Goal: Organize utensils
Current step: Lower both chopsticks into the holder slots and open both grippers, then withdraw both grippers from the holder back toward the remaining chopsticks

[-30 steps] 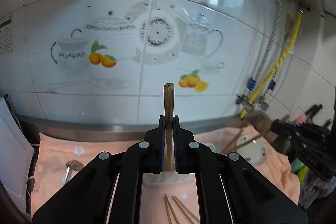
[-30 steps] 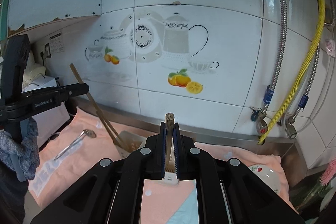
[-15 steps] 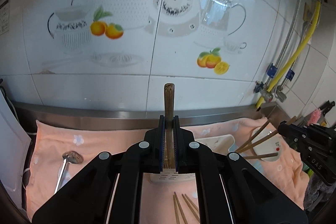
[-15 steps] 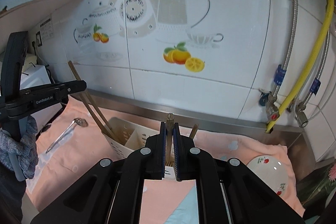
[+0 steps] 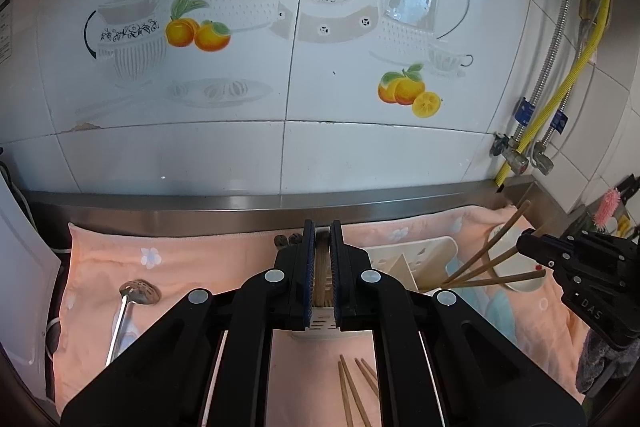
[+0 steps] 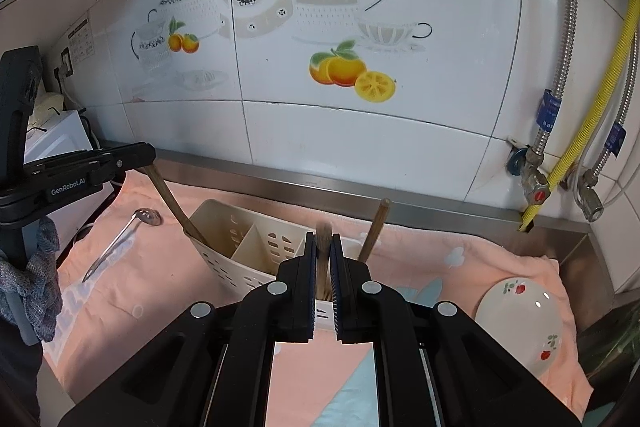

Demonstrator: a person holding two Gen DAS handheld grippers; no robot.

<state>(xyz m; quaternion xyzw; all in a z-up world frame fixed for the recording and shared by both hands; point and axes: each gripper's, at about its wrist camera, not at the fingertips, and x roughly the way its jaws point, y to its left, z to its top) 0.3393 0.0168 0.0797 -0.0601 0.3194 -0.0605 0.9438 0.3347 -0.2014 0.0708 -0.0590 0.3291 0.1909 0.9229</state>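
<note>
My left gripper (image 5: 322,231) is shut on a bundle of brown chopsticks (image 5: 322,267); from the right wrist view their lower ends (image 6: 172,203) sit in the left compartment of the cream utensil holder (image 6: 240,255). My right gripper (image 6: 323,241) is shut on more chopsticks (image 6: 323,259), which fan down from it (image 5: 480,263) into the holder's right end (image 5: 416,259). One more stick (image 6: 376,227) stands in the holder's right compartment. Several loose chopsticks (image 5: 352,391) lie on the towel in front of the holder. A metal spoon (image 5: 134,297) lies at the left.
A peach towel (image 6: 160,291) covers the steel counter below a tiled wall. A small white floral plate (image 6: 520,323) rests at the right. Gas hoses and valves (image 6: 536,183) hang at the right wall. A white appliance (image 6: 52,143) stands at the far left.
Both grippers have sunk and tipped downward with their chopsticks. The holder has come into view under them, and the held sticks now reach down into it.
</note>
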